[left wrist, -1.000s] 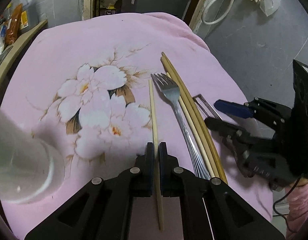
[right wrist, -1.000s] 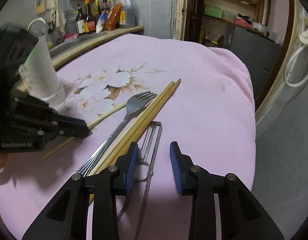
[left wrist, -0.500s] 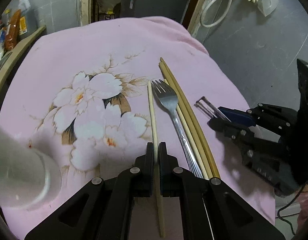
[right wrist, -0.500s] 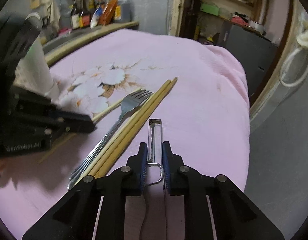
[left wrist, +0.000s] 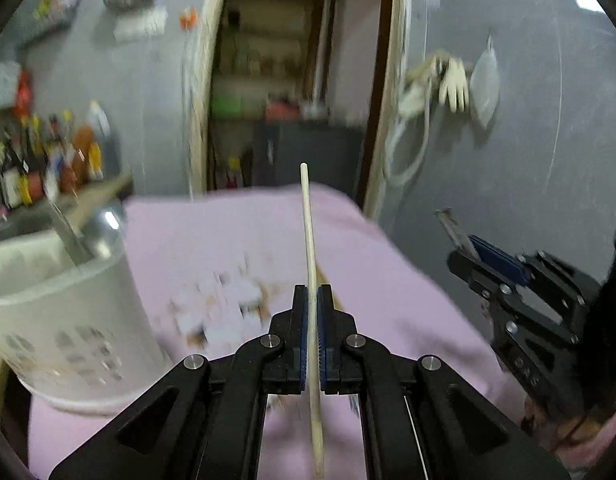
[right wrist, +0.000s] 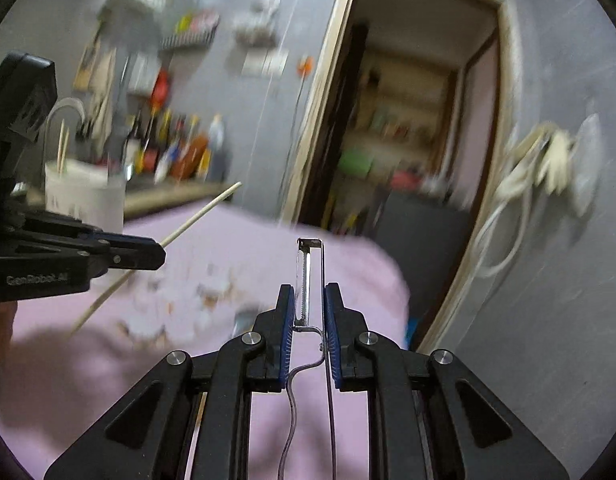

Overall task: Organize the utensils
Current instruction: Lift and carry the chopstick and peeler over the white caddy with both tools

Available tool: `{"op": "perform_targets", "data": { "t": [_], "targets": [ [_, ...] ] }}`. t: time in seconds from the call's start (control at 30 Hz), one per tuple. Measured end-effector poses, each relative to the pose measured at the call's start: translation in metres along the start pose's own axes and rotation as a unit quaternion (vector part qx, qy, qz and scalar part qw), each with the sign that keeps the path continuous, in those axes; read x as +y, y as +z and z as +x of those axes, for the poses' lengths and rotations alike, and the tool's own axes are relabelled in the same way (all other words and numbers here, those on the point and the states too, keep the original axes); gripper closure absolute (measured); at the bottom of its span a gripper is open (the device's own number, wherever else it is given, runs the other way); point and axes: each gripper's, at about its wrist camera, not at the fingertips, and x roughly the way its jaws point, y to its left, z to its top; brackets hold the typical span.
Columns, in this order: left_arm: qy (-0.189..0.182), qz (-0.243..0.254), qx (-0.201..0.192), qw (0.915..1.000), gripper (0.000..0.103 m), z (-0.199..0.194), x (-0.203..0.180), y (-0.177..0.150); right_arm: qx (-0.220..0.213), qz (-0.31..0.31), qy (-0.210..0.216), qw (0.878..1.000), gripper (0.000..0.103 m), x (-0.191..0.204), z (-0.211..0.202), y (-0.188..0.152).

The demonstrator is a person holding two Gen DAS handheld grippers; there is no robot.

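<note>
1. Two grippers have come up off the cloth since a second ago. In the left wrist view the left gripper [left wrist: 312,300] is clamped tight on one chopstick [left wrist: 309,236], as it was before, but the stick now hangs in the air and points toward the doorway [left wrist: 291,92] instead of lying flat on the flower print.
2. Same view: the cloth [left wrist: 380,272] has dropped low in the picture and is blurred. The fork and the other chopsticks, plain before, cannot be made out now.
3. Same view: a white holder [left wrist: 63,320] stands at the left on the cloth with something metal in it. At the right the right gripper [left wrist: 464,248] carries a peeler [left wrist: 448,224] clear of the cloth, against the grey wall [left wrist: 528,160].
4. In the right wrist view the right gripper [right wrist: 310,304], wide apart a second ago, is now closed on the peeler [right wrist: 308,276], its wire frame pinched between the blue pads.
5. Same view: the peeler is lifted above the pink cloth [right wrist: 348,264].
6. Same view: the left gripper [right wrist: 147,250] holds the chopstick [right wrist: 203,210] slanting up. Behind it stands the holder [right wrist: 83,196] with sticks in it, then a shelf of bottles [right wrist: 179,156].
</note>
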Motion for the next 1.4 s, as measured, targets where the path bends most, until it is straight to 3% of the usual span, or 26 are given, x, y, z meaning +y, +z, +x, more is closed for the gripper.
{"op": "perform_targets", "data": {
  "t": [0.2, 0.37, 0.57, 0.77, 0.9, 1.07, 1.17, 1.4],
  "targets": [
    [0.05, 0.008, -0.125, 0.9909, 0.101, -0.032, -0.007, 0.017, -0.122, -0.006, -0.069, 0.99, 0.09, 0.01, -0.024, 0.024],
    [0.076, 0.004, -0.194, 0.9781, 0.101, -0.051, 0.007, 0.031, -0.198, -0.029, -0.105, 0.974, 0.09, 0.026, -0.036, 0.042],
    [0.106, -0.01, -0.247, 0.9632, 0.1, -0.082, 0.036, 0.052, -0.27, -0.03, -0.093, 0.958, 0.09, 0.045, -0.042, 0.068],
    [0.149, -0.018, -0.274, 0.9499, 0.1, -0.109, 0.072, 0.057, -0.325, -0.026, -0.071, 0.943, 0.09, 0.079, -0.035, 0.099],
    [0.165, -0.045, -0.284, 0.9435, 0.1, -0.123, 0.112, 0.056, -0.332, -0.002, -0.035, 0.943, 0.09, 0.096, -0.021, 0.113],
    [0.112, -0.116, -0.289, 0.9438, 0.1, -0.133, 0.17, 0.054, -0.295, 0.062, 0.044, 0.952, 0.09, 0.109, 0.009, 0.132],
    [0.093, -0.166, -0.292, 0.9373, 0.1, -0.133, 0.204, 0.053, -0.267, 0.107, 0.086, 0.954, 0.09, 0.113, 0.031, 0.14],
    [0.108, -0.209, -0.28, 0.9307, 0.101, -0.116, 0.24, 0.043, -0.242, 0.144, 0.117, 0.952, 0.09, 0.124, 0.061, 0.14]
  ]
}}
